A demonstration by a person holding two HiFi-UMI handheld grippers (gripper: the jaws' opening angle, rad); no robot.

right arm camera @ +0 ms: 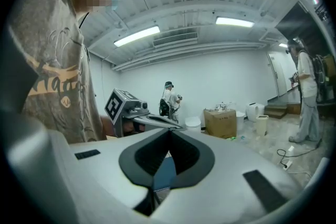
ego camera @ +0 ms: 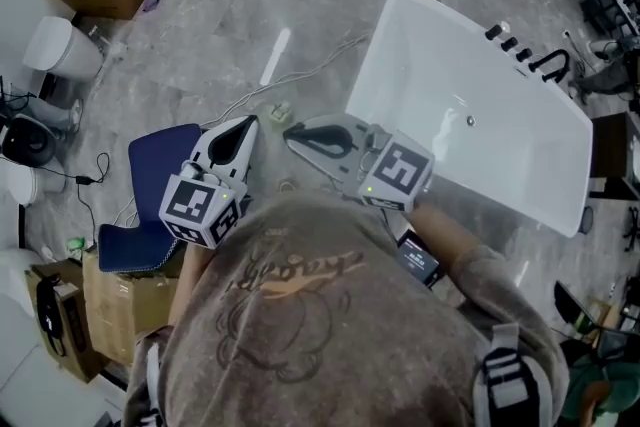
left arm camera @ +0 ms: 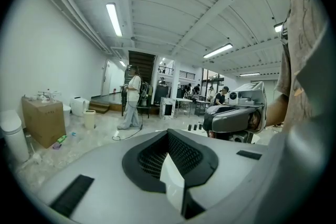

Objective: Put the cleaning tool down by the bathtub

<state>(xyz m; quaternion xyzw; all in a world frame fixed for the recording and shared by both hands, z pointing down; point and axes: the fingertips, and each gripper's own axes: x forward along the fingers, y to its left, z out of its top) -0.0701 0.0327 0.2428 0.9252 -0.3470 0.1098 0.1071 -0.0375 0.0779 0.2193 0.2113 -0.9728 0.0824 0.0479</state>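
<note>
Two hand-held grippers hung over the grey floor [ego camera: 230, 25] beside the white bathtub [ego camera: 430, 55], and neither carried anything. We saw the left gripper [ego camera: 245, 123] with its jaws clenched tight and nothing between them. The jaws of the right gripper [ego camera: 292, 133] also met at their tips. Its own view showed only a patch of blue through the slot behind them. We took that for the blue mat [ego camera: 160, 165] lying on the floor further left, not for something grasped.

What we took for the cleaning tool [ego camera: 281, 112] was a small pale-green object, too small in the head view to identify for certain. It lay on the floor just ahead of both jaw tips, apart from them, next to a light cable [ego camera: 300, 75]. It sat near the tub's left side without touching it.

With the tool on the floor by the tub and both jaws shut on nothing, we judged the put-down itself finished. The step in hand was the pull-away. The next move called only for drawing the grippers back without nudging the tool or snagging the cable. If that object was not the tool after all, the jaws would first have to open before any fresh grasp.
</note>
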